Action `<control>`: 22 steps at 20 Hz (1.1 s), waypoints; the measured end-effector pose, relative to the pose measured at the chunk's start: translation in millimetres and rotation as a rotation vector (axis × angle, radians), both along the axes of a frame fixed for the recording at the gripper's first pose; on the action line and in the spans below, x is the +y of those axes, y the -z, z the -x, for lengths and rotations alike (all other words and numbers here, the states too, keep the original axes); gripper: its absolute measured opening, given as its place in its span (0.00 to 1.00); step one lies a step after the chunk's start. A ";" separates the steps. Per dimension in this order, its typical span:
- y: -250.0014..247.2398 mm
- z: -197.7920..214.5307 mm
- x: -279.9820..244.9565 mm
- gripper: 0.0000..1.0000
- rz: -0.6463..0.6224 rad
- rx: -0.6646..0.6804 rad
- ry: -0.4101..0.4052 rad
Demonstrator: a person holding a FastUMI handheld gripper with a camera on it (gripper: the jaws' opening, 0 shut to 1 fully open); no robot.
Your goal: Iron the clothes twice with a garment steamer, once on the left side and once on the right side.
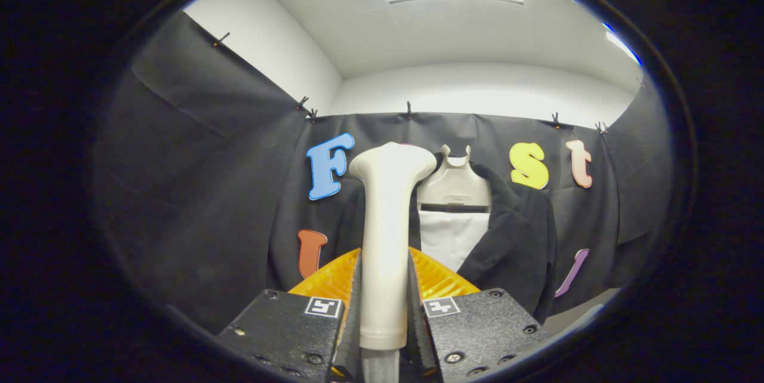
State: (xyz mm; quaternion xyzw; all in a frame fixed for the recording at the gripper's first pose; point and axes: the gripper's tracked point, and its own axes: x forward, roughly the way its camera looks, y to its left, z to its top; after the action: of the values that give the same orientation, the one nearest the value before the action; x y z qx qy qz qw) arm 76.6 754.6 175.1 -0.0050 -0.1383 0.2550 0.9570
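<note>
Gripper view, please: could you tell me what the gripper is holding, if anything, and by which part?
The gripper is shut on the cream garment steamer, both fingers pressing its handle, with the steamer's head standing up beyond the fingertips toward the dark jacket.

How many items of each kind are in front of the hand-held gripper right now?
Garment steamers: 1, a cream steamer clamped upright in the hand-held gripper
Jackets: 1, a black jacket beyond the fingers
Hanger stands: 1, a white hanger stand carrying the jacket
White panels under the jacket: 1
Total: 4
</note>
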 end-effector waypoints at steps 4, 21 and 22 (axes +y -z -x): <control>1.0 -15.4 14.0 0.36 0.014 0.013 0.022; 86.4 -28.0 5.3 0.37 0.102 0.182 0.091; 89.5 -27.9 4.8 0.37 0.104 0.191 0.098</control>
State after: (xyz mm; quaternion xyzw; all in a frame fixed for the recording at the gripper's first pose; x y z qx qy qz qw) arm 104.4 759.4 85.6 -0.0372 -0.0328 0.2139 0.9756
